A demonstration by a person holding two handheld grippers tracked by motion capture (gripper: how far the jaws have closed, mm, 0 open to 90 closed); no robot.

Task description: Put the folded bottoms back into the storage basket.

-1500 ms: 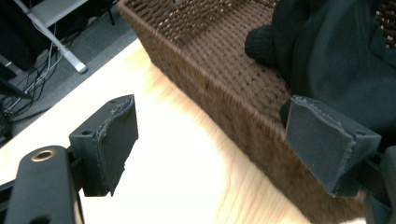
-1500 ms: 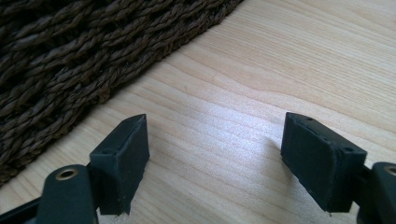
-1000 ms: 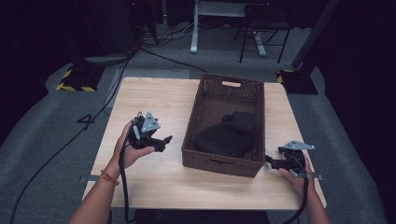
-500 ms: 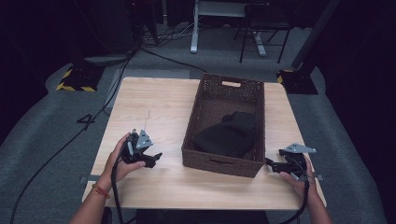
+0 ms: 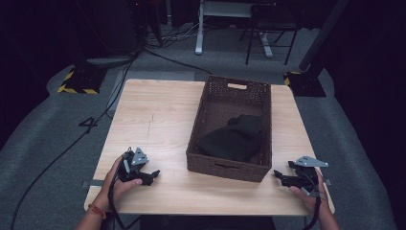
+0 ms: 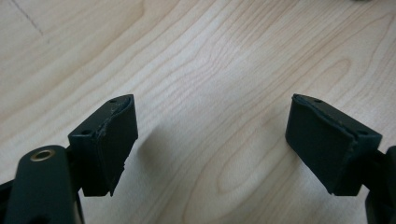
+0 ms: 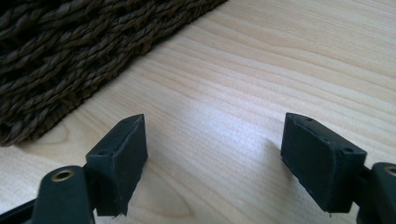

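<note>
A dark brown woven basket (image 5: 262, 129) stands on the right half of the wooden table (image 5: 158, 120), with black cloth (image 5: 234, 139) lying inside it. My left gripper (image 5: 149, 176) rests low at the table's front left, held by a hand, well apart from the basket. Its jaws stand wide open over bare wood (image 6: 212, 126). My right gripper (image 5: 280, 176) sits at the front right, just off the basket's near right corner. It is open too, empty, with the basket's woven wall (image 7: 70, 51) at the upper left of the right gripper view.
The table's front edge lies close under both hands. Cables (image 5: 62, 148) run over the grey carpet at the left. A white desk frame (image 5: 225, 19) and a chair stand beyond the far edge. A yellow-black striped block (image 5: 76, 86) lies on the floor, far left.
My left gripper has come down and back toward the front left edge of the table. The right gripper has hardly moved.
</note>
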